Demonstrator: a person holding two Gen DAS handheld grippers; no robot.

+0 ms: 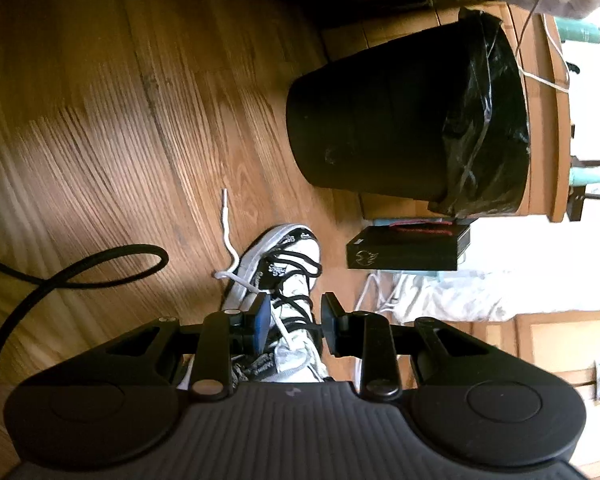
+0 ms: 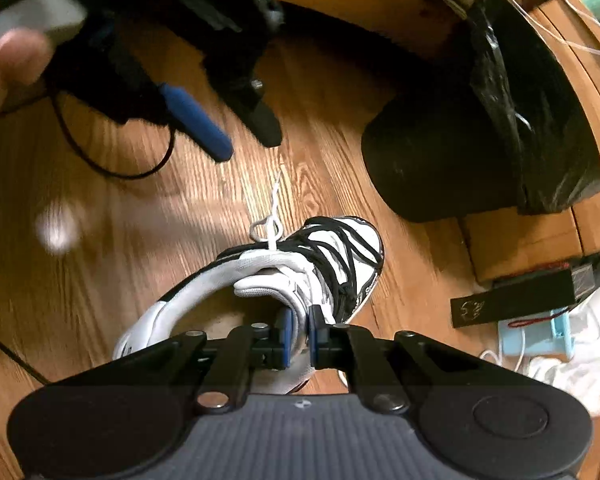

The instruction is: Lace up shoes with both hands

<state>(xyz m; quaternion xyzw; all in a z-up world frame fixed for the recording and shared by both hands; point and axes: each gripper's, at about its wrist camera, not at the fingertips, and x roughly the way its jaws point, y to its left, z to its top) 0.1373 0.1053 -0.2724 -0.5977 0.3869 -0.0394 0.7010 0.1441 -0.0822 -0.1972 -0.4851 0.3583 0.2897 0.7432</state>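
Note:
A white and black sneaker (image 2: pixel 260 280) with black lacing lies on the wooden floor; it also shows in the left wrist view (image 1: pixel 284 280). A loose white lace end (image 1: pixel 228 236) trails from it onto the floor, also seen in the right wrist view (image 2: pixel 274 216). My right gripper (image 2: pixel 299 332) is shut on the sneaker's side wall near the collar. My left gripper (image 1: pixel 294 318) is open, its jaws held above the laced upper with nothing between them. In the right wrist view the left gripper (image 2: pixel 240 136) hovers beyond the shoe, blurred.
A black bin with a black liner (image 1: pixel 404 120) stands on the floor to the right, against a wooden cabinet (image 1: pixel 540 120). A black box (image 1: pixel 408 250) lies near the shoe. A black cable (image 1: pixel 80 276) loops on the left. White cloth (image 1: pixel 440 296) lies at right.

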